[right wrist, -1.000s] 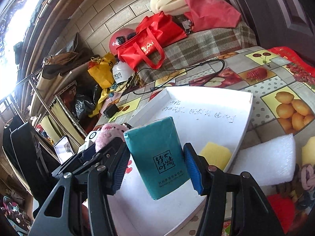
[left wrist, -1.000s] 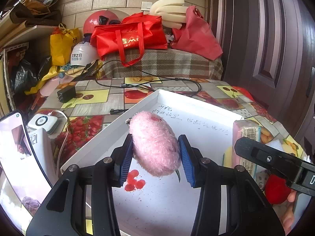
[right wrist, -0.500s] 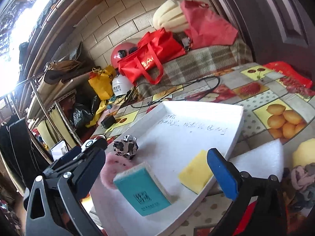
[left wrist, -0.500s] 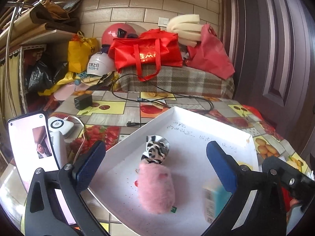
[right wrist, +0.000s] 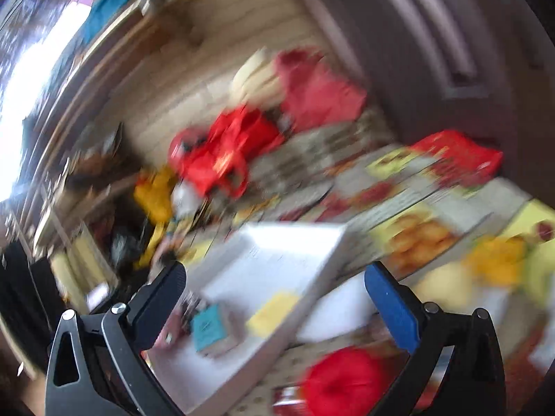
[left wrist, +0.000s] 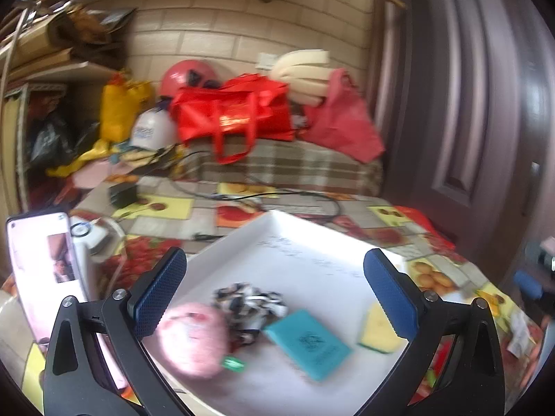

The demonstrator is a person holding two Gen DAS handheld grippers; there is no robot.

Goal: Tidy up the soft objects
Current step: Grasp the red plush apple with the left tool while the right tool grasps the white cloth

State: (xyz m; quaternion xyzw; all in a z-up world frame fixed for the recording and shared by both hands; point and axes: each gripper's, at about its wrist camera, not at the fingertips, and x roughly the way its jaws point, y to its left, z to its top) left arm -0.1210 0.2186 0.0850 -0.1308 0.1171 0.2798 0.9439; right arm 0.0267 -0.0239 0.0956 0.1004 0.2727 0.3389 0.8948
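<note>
Both the left gripper (left wrist: pixel 274 291) and the right gripper (right wrist: pixel 275 298) have their fingers wide apart, holding nothing. In the white tray (left wrist: pixel 305 260) on the worktop lie a pink plush (left wrist: pixel 192 343), a teal tissue pack (left wrist: pixel 307 343) and a yellow sponge (left wrist: pixel 376 329). A red soft thing (right wrist: pixel 341 378) (blurred) sits outside, near the tray's edge; likely light and squashy, best pinched across its middle.

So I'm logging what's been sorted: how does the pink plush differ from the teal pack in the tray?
The pink plush is rounded and fuzzy; the teal pack is flat, rectangular and smooth, with a dark printed mark. The plush sits nearest the left gripper's left finger, the pack nearer mid-tray. Both lie released in the white tray.
</note>
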